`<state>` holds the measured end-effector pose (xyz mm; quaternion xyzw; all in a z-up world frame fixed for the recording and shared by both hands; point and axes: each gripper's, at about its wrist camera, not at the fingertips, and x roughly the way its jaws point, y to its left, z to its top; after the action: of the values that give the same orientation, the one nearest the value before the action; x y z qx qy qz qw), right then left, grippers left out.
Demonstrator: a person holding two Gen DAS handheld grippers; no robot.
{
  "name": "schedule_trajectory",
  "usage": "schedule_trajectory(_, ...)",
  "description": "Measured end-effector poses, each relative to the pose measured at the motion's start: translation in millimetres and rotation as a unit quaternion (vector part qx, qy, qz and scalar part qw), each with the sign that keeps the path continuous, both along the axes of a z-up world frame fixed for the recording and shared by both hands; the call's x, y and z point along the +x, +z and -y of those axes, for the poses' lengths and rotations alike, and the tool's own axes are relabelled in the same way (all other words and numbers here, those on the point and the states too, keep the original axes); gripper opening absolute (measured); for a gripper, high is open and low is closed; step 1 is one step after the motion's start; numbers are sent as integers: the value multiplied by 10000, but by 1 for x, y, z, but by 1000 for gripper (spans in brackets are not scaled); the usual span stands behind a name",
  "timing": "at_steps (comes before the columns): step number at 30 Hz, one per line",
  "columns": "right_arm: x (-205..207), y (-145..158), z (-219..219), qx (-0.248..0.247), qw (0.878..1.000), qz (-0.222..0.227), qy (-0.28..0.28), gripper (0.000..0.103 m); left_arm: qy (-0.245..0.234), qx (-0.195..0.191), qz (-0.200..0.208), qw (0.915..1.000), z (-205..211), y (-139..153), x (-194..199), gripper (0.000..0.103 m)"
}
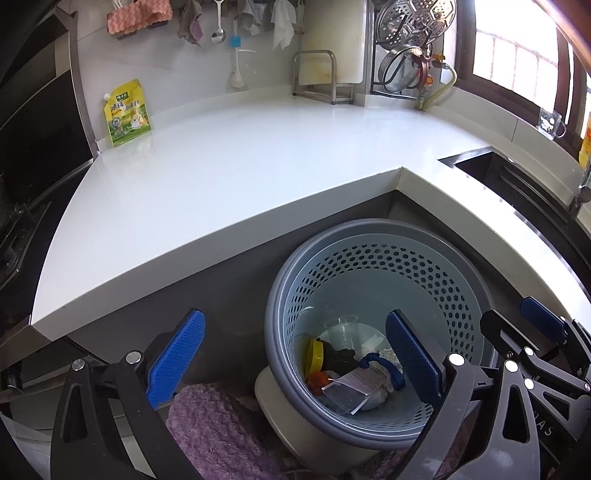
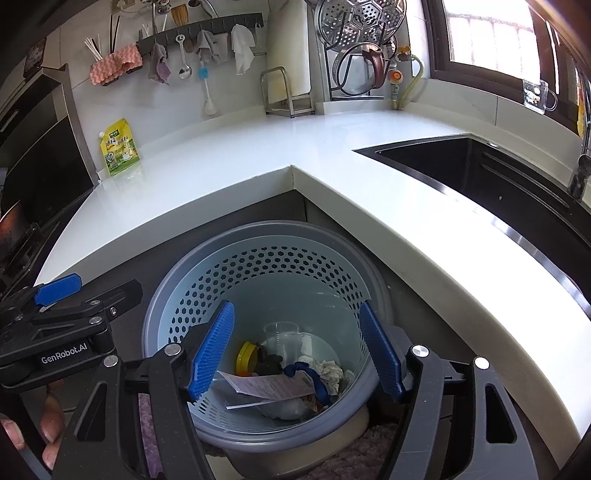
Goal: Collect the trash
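Observation:
A pale blue perforated waste basket [image 1: 424,280] with a grey rim stands on the floor under the inner corner of the white counter [image 1: 229,177]. Inside it lie a clear plastic cup [image 1: 341,330], a yellow lid [image 1: 314,354], a printed paper slip [image 1: 364,380], crumpled tissue [image 2: 330,371] and a blue strap [image 2: 314,376]. My left gripper [image 1: 295,315] hangs open above the basket's near left rim, nothing between its blue pads. My right gripper [image 2: 295,306] is open over the basket's mouth [image 2: 258,266], also with nothing in it. The two grippers are side by side.
A yellow-green pouch [image 1: 127,114] stands on the counter against the back wall. A dark sink [image 2: 461,158] is set into the counter on the right. Cloths and utensils hang on the wall; a steamer rack [image 1: 413,22] fills the corner. A purple mat [image 1: 221,432] lies on the floor.

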<state>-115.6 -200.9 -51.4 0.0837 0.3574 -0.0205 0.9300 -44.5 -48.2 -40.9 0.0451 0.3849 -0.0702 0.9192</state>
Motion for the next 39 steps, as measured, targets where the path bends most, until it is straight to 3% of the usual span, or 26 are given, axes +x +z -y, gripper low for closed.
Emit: schedule_trajectory(39, 5, 0, -5, -22, 10000, -27, 62, 67, 50, 60, -29, 10000, -1, -2, 1, 97)
